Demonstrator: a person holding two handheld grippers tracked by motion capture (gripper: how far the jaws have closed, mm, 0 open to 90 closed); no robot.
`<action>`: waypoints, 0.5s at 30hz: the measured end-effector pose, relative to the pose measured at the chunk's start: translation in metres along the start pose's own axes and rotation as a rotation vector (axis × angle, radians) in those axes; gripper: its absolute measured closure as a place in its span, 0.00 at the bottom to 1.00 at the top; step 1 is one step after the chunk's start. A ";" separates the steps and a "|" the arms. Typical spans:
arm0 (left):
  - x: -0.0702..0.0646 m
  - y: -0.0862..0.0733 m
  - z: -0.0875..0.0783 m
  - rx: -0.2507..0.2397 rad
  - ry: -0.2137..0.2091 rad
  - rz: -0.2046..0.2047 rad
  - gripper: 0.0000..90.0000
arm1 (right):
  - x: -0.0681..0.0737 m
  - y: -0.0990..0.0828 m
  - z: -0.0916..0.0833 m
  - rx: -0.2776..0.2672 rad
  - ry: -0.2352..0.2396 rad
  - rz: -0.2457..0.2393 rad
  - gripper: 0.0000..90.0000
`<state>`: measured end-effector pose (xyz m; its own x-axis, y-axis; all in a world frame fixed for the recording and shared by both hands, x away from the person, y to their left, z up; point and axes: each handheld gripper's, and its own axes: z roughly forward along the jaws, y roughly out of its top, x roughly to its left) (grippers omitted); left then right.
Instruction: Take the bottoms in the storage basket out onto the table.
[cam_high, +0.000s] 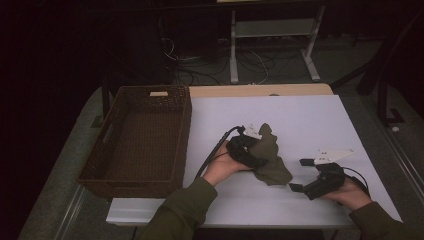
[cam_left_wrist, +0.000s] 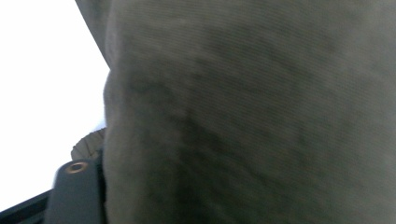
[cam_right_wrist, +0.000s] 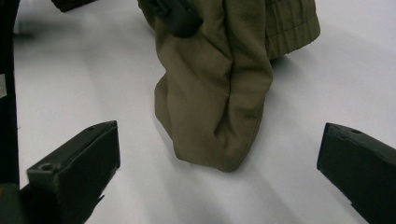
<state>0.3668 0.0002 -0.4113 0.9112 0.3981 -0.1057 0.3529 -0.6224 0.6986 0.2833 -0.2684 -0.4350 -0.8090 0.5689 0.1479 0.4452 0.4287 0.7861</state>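
**Olive cloth at the left jaws, right jaws spread wide**

The left gripper (cam_high: 256, 150) is buried in the crumpled olive-green fabric garment (cam_high: 270, 156); in the left gripper view the cloth presses right up against the lens beside one black jaw, and whether the pads pinch it I cannot tell. The right gripper (cam_high: 300, 175) has its two black jaws wide apart with nothing between them, resting low over the white tabletop (cam_high: 310, 120), pointed at the garment's lower fold just beside it. The garment lies mid-table, partly lifted at the left gripper. A dark brown woven wicker basket (cam_high: 107, 145) sits at the table's left edge, well apart.
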 end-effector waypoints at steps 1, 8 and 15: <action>0.000 0.000 0.000 0.006 0.004 0.006 0.25 | 0.000 0.000 0.000 0.000 0.000 0.003 0.00; 0.000 0.000 -0.003 -0.015 -0.010 0.000 0.17 | -0.004 -0.001 0.001 0.006 -0.004 0.009 0.00; -0.002 0.002 -0.014 -0.066 -0.013 -0.003 0.10 | -0.001 0.002 0.002 0.000 -0.008 -0.002 0.00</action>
<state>0.3627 0.0078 -0.3994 0.9131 0.3909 -0.1162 0.3409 -0.5753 0.7435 0.2858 -0.2672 -0.4348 -0.8069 0.5734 0.1419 0.4439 0.4301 0.7861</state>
